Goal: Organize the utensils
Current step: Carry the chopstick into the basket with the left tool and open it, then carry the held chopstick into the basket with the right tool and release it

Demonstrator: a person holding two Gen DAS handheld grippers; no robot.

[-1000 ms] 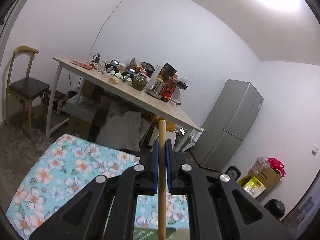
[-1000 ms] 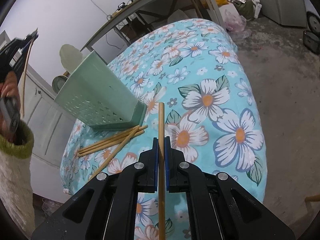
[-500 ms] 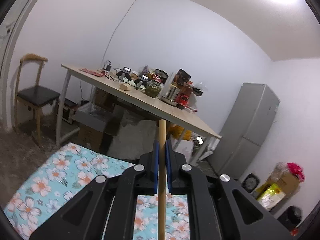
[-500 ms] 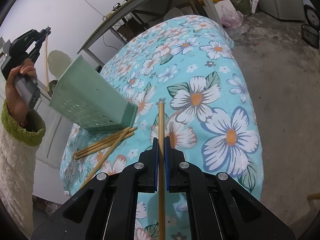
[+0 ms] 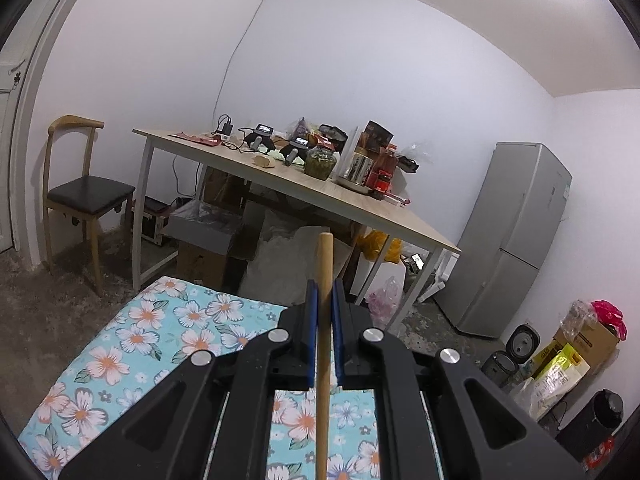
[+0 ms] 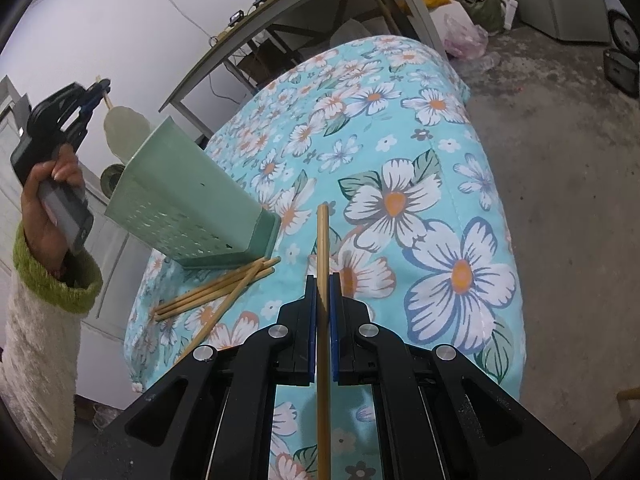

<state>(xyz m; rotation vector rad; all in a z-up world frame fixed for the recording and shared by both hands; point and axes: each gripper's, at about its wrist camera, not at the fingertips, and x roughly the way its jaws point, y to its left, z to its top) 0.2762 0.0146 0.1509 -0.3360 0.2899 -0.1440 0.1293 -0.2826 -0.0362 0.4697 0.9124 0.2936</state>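
Gripping one wooden chopstick (image 6: 322, 264) each, both grippers stay clamped. The right gripper (image 6: 323, 280) hovers over the floral tablecloth (image 6: 420, 128) beside the green utensil holder (image 6: 188, 200); the left gripper (image 5: 323, 286) points roomward.

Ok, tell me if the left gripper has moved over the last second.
Yes. In the right wrist view the left gripper, shut on a chopstick, has shifted rightward toward the green holder, which keeps its place on the floral cloth.

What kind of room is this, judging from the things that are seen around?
Probably a plain room in a home, used for eating and storage: a grey refrigerator, a cluttered wooden table with jars and food, and a bare concrete floor.
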